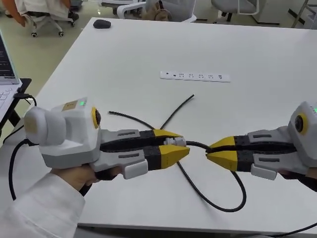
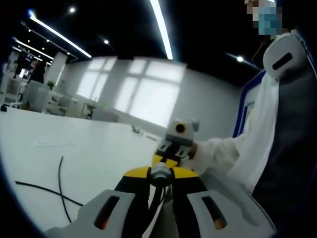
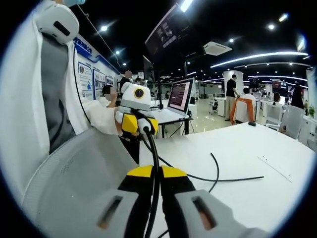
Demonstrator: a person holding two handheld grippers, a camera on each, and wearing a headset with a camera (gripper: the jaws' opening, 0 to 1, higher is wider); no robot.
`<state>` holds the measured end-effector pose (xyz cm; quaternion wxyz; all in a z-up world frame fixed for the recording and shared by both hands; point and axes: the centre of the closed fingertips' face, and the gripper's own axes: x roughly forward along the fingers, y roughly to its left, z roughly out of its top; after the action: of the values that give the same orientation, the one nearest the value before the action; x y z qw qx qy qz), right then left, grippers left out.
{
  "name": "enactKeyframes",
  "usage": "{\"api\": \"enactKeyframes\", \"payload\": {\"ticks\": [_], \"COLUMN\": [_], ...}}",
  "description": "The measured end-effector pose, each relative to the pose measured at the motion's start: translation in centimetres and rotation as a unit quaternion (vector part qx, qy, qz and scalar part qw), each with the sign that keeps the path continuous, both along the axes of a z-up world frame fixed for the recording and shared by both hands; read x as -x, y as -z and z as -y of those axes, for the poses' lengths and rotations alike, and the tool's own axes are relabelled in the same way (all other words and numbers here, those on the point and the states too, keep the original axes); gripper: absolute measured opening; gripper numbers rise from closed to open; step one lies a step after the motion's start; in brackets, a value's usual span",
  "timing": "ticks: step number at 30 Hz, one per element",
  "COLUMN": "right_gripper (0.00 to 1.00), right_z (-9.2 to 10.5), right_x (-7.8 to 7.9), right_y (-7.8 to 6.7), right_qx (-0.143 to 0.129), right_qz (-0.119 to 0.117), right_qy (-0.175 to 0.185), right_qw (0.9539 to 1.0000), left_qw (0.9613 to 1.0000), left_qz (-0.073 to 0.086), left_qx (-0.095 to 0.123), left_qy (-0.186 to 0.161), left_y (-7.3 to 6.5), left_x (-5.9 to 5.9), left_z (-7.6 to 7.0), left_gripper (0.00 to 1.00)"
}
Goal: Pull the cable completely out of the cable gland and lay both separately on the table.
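In the head view my left gripper (image 1: 184, 145) is shut on the white cable gland (image 1: 174, 142), held just above the white table (image 1: 148, 44). My right gripper (image 1: 208, 150) faces it from the right, shut on the black cable (image 1: 197, 145) a short way from the gland. The cable still runs into the gland. In the left gripper view the gland (image 2: 160, 172) sits between the yellow tips, with the right gripper (image 2: 171, 157) beyond it. In the right gripper view the cable (image 3: 154, 158) runs from my closed jaws to the left gripper (image 3: 139, 128).
More black cable (image 1: 218, 203) loops on the table below the grippers, and further lengths (image 1: 176, 111) cross behind them. A white power strip (image 1: 195, 76) lies farther back, a black mouse (image 1: 102, 23) at the far edge. A laptop (image 1: 5, 69) stands at left.
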<state>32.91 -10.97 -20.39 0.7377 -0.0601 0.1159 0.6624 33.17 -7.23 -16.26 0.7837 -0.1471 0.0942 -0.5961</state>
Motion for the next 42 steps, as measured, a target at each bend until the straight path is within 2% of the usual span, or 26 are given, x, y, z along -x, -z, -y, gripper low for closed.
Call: {"api": "enactKeyframes", "payload": {"ticks": [4,11,22,24,26,28,30,36,42], "right_gripper": [0.03,0.03,0.03,0.03,0.08,0.16,0.19,0.18,0.17], "right_z": [1.4,3.3,3.6,3.6,3.5,3.1,2.6,0.3,-1.8], "right_x": [-0.5,-0.8,-0.7,-0.9,-0.9,-0.9,-0.8,-0.1,0.4], "right_y": [1.1,2.9,3.3,2.9,2.2,1.7,1.2,-1.0,-3.6], "right_qx": [0.017,0.038,0.039,0.036,0.028,0.026,0.027,0.003,-0.026], "right_qz": [-0.005,-0.018,-0.027,-0.031,-0.040,-0.029,-0.021,-0.004,0.018], "right_qy": [0.020,0.046,0.054,0.058,0.059,0.057,0.047,0.014,-0.016], "right_qw": [0.9996,0.9980,0.9974,0.9971,0.9971,0.9976,0.9983,0.9999,0.9994], "left_qw": [1.0000,1.0000,1.0000,1.0000,0.9999,0.9999,0.9999,0.9999,0.9999], "left_qz": [-0.003,-0.003,-0.006,-0.007,-0.007,-0.008,-0.008,-0.009,-0.010], "left_qx": [0.006,0.005,0.002,0.005,0.009,0.011,0.008,0.007,0.007], "left_qy": [-0.004,0.001,0.003,0.001,0.000,0.001,0.003,0.007,0.007], "left_y": [-0.2,-0.1,0.1,0.0,-0.1,-0.2,-0.1,0.0,0.0], "left_x": [-0.1,0.0,0.1,0.0,0.0,0.0,0.1,0.2,0.3], "left_z": [-0.2,0.0,0.1,0.0,-0.1,-0.1,0.0,0.2,0.2], "left_gripper": [0.17,0.17,0.17,0.17,0.17,0.17,0.17,0.17,0.17]}}
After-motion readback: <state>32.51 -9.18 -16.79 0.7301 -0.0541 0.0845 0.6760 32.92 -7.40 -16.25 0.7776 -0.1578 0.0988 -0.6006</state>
